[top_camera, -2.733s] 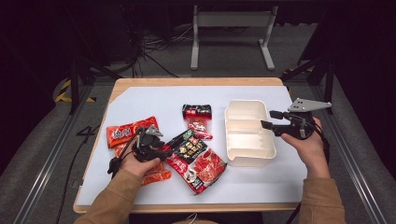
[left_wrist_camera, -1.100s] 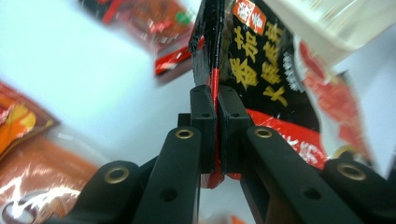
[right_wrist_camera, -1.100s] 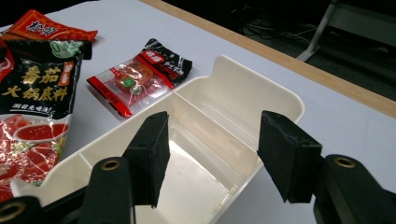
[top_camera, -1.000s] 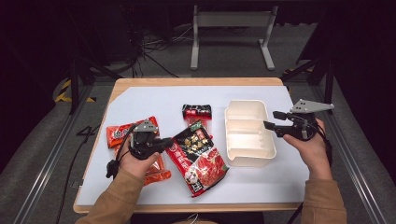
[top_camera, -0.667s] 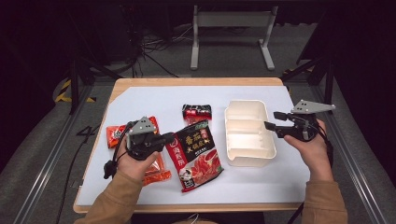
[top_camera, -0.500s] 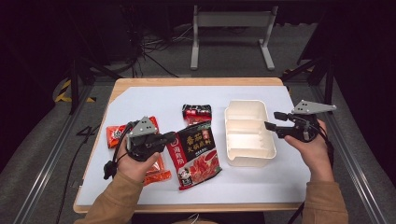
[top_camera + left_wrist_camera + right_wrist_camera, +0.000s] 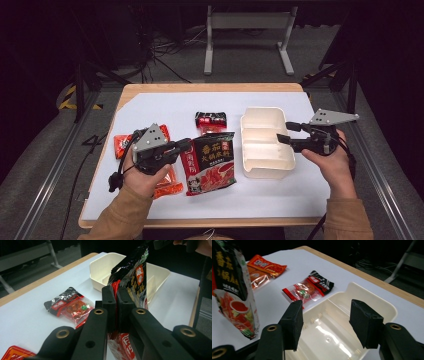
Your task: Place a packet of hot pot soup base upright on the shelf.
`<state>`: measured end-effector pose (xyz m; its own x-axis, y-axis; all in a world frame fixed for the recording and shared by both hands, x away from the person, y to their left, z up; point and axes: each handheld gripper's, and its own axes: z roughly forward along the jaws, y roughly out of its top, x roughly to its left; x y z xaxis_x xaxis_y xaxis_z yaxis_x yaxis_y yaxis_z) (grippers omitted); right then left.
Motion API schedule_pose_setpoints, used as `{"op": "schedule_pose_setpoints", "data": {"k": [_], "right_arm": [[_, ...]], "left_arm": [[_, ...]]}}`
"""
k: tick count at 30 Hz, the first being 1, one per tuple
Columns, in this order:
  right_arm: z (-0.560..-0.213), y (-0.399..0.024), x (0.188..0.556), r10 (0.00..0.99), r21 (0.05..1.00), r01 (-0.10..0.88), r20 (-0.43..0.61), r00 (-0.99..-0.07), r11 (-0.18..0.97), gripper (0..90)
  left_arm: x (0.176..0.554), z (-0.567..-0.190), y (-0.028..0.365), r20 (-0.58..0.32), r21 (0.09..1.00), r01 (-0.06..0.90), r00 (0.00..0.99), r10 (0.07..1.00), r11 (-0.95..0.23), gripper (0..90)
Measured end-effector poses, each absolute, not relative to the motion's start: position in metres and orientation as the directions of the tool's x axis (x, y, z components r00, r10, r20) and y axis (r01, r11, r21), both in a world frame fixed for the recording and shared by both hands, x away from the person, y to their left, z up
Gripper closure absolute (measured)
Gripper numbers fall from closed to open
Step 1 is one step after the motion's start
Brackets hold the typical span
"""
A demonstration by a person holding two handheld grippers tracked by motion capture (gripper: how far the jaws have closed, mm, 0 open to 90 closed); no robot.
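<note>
My left gripper (image 7: 184, 146) is clamped on the edge of the big black-and-red sauce pouch (image 7: 210, 162); in the left gripper view the two pads (image 7: 109, 302) press flat together with the pouch's (image 7: 133, 277) edge pinched between them, and the pouch stands up beyond them. From the high view the pouch hangs at the middle of the table, just left of the cream tray (image 7: 265, 167), its lower edge close over the white mat (image 7: 165, 102).

My right gripper (image 7: 281, 133) sits at the tray's right side with its jaws apart and nothing between them. In the right gripper view the gripper (image 7: 324, 322) looks down into the tray (image 7: 372, 298), whose long compartments lie bare below the pads, and the lifted pouch (image 7: 235, 287) hangs at the left edge of that view.

A small clear packet with a black-and-red header (image 7: 210, 120) lies on the mat, farther off than the pouch and just left of the tray's far corner. An orange-red packet (image 7: 122, 145) lies at the left, partly under my left hand (image 7: 145, 175), and another orange one (image 7: 167, 185) lies nearer me beside that hand. My right hand (image 7: 332, 162) holds its gripper just off the tray's right wall.
</note>
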<state>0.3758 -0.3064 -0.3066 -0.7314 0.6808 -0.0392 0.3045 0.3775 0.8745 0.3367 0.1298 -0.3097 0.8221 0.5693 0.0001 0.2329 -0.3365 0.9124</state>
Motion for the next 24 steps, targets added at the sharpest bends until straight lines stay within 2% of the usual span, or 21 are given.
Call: {"op": "schedule_pose_setpoints", "data": {"k": [5,14,17,24], "right_arm": [[-0.301,-0.297,0.371,0.637,0.891,0.287,-0.001,-0.771,0.350,43.3],[-0.294,-0.260,0.362,0.499,0.912,0.259,0.071,-0.864,0.318,35.6],[-0.294,-0.244,0.360,0.462,0.913,0.252,0.081,-0.883,0.321,32.9],[-0.296,-0.219,0.355,0.402,0.907,0.243,0.091,-0.911,0.343,32.7]], "left_arm": [[0.335,-0.307,0.130,0.010,0.920,0.212,0.827,0.562,-0.330,87.2],[0.330,-0.304,0.129,0.038,0.930,0.167,0.841,0.539,-0.327,87.2],[0.327,-0.303,0.128,0.052,0.936,0.142,0.851,0.523,-0.323,87.2],[0.323,-0.303,0.125,0.055,0.942,0.116,0.873,0.485,-0.315,87.2]]}}
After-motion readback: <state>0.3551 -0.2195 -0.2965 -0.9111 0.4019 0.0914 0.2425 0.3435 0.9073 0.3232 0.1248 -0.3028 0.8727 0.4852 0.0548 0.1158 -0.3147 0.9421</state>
